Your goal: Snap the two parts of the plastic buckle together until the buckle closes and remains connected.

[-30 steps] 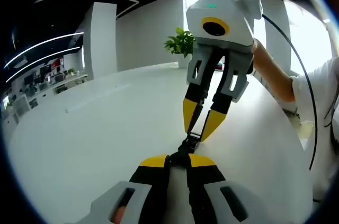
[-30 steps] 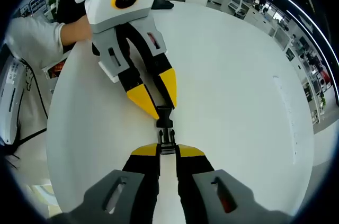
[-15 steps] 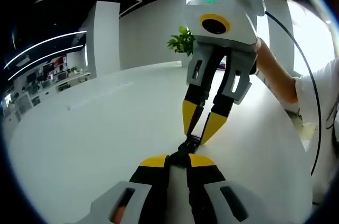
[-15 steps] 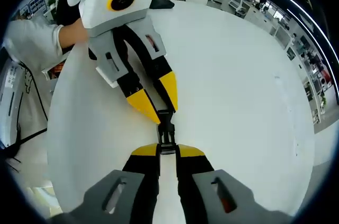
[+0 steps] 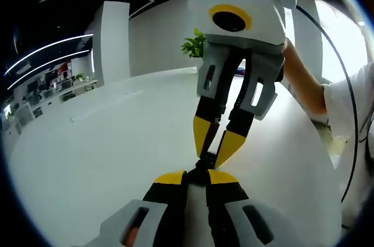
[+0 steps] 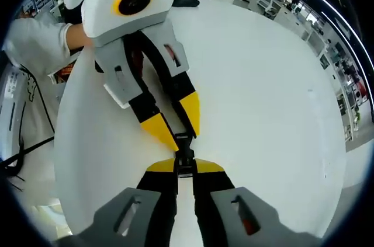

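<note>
In the left gripper view, the left gripper (image 5: 196, 178) is seen clamped on the black buckle (image 5: 204, 166), of which little is exposed. The right gripper (image 5: 213, 149) is angled down from above, its yellow tips pinched on the buckle's far end, over the white table (image 5: 105, 142).

In the right gripper view, the right gripper (image 6: 184, 168) is closed on the buckle (image 6: 184, 152). The two halves appear pressed together. The left gripper (image 6: 180, 132) is tilted in from upper left, gripping the other end.

Two grippers (image 5: 197, 172) (image 6: 185, 166), one black buckle (image 6: 184, 149), one white table (image 6: 257, 101), one plant (image 5: 196, 45).
</note>
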